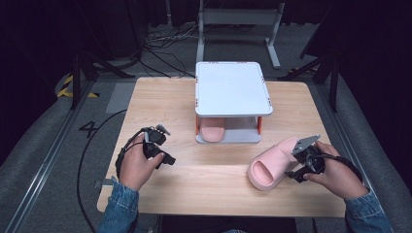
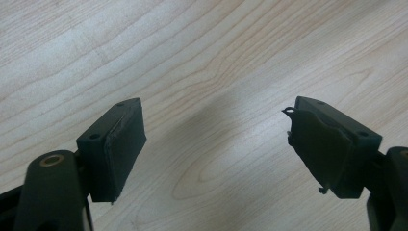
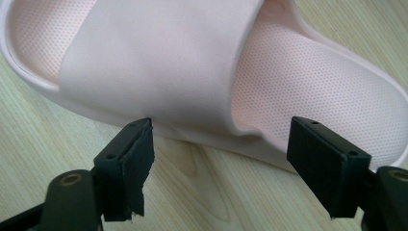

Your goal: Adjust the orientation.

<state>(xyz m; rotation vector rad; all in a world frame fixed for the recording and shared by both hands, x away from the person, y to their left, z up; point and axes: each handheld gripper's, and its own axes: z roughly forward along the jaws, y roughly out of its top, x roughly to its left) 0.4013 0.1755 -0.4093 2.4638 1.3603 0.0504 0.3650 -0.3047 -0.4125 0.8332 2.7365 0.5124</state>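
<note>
the slipper [image 3: 159, 57] lies right of the rack [image 1: 232, 87], just before the right gripper [image 3: 221, 159], jaws apart. light, soft foam probably; grip the strap edge. left gripper [image 2: 216, 149] gapes, empty.

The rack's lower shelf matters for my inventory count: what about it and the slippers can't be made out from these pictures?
- Slipper on the lower shelf, high view: the white top shelf covers its rear.
- Slipper on the table, right gripper view: both ends cut off by the frame.
- High view: its heel sits behind the right gripper.
</note>
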